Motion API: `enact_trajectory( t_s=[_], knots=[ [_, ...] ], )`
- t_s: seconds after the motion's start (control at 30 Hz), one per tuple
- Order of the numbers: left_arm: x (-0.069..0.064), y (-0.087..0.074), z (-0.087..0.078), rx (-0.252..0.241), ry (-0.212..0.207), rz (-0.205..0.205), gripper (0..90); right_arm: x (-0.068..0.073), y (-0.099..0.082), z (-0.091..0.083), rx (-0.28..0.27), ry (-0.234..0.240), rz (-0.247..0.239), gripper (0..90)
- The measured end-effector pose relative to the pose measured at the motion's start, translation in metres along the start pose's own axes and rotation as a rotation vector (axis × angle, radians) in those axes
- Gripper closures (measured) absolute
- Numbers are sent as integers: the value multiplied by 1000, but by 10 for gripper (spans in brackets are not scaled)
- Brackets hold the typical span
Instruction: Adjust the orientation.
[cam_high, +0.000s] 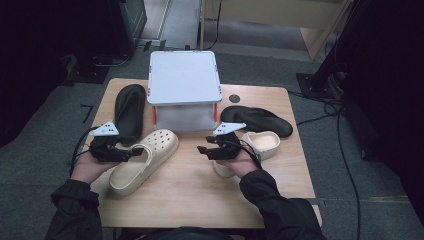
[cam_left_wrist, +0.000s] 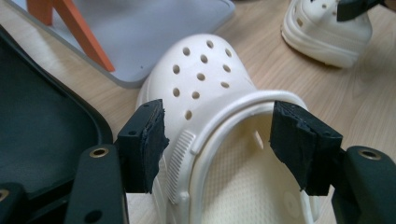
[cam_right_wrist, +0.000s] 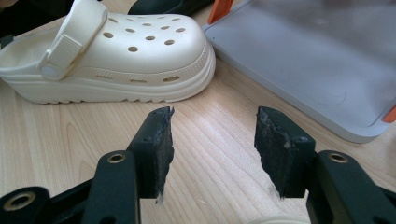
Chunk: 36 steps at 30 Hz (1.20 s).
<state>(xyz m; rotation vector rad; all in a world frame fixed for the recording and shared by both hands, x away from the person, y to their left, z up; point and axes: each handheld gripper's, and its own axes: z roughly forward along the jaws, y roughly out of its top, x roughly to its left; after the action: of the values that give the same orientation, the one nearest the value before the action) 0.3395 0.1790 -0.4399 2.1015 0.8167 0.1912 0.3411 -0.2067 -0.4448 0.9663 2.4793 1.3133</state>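
My left gripper (cam_left_wrist: 219, 144) sits nearest, jaws wide apart, straddling the heel strap of the cream clog (cam_left_wrist: 210, 116) without pressing it; that clog lies on the wooden table (cam_high: 200, 185) just in front of the grey shelf (cam_high: 184, 75); my right gripper (cam_right_wrist: 212, 149) hangs open over bare wood, nothing between the pads; second cream clog (cam_high: 262, 142) by my right hand; black slippers (cam_high: 129, 111) flank the shelf.
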Motion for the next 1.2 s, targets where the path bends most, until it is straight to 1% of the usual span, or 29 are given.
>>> enact_trajectory(
  t_s=[0.07,0.13,0.23,0.3,0.33,0.37,0.43,0.5,0.6,0.67,0.7,0.73,0.77,0.83,0.87,0.9,1.0,1.07,1.13,1.17,1.2],
  knots=[
    [0,-2,2,13,12,3,357,0,0,0,1,0,1,472],
    [2,-3,6,26,9,-5,357,0,0,0,1,0,-1,472],
    [3,-4,12,50,17,1,362,0,0,1,5,3,0,472],
    [4,-4,17,44,11,8,364,0,-1,2,6,3,-7,471],
    [4,-4,17,44,11,8,370,0,-1,2,6,3,-7,471],
    [7,-4,21,41,7,-4,381,1,-1,3,9,3,-5,471],
    [9,-4,25,54,2,-21,393,2,-1,3,10,6,-5,471],
    [8,-4,26,55,23,-16,413,3,-1,4,10,7,-11,471],
    [6,-3,24,52,41,-14,470,4,-1,5,9,12,-12,478],
    [4,-3,23,52,50,-2,496,5,-1,6,13,19,-13,489],
    [3,-3,22,52,60,-5,516,6,-1,7,13,21,-14,495],
    [3,-3,22,52,60,-5,531,6,-1,7,13,21,-14,495],
    [2,-2,21,55,66,-13,546,8,-1,7,15,28,-18,503],
    [0,0,21,57,53,-16,569,10,0,8,14,32,-20,510],
    [-2,1,21,58,43,-10,580,10,0,8,16,35,-18,512],
    [-2,1,21,58,43,-10,591,10,0,8,16,35,-18,512],
    [-10,5,25,57,0,-16,604,14,0,10,13,50,-28,529],
    [-13,7,27,43,-25,-33,609,16,0,11,13,58,-25,536],
    [-17,8,29,47,-52,-42,613,19,1,12,16,67,-26,541],
    [-19,9,30,48,-64,-39,612,20,1,13,17,67,-28,542],
    [-21,10,31,43,-64,-37,610,20,1,14,17,71,-34,543]
  ],
)
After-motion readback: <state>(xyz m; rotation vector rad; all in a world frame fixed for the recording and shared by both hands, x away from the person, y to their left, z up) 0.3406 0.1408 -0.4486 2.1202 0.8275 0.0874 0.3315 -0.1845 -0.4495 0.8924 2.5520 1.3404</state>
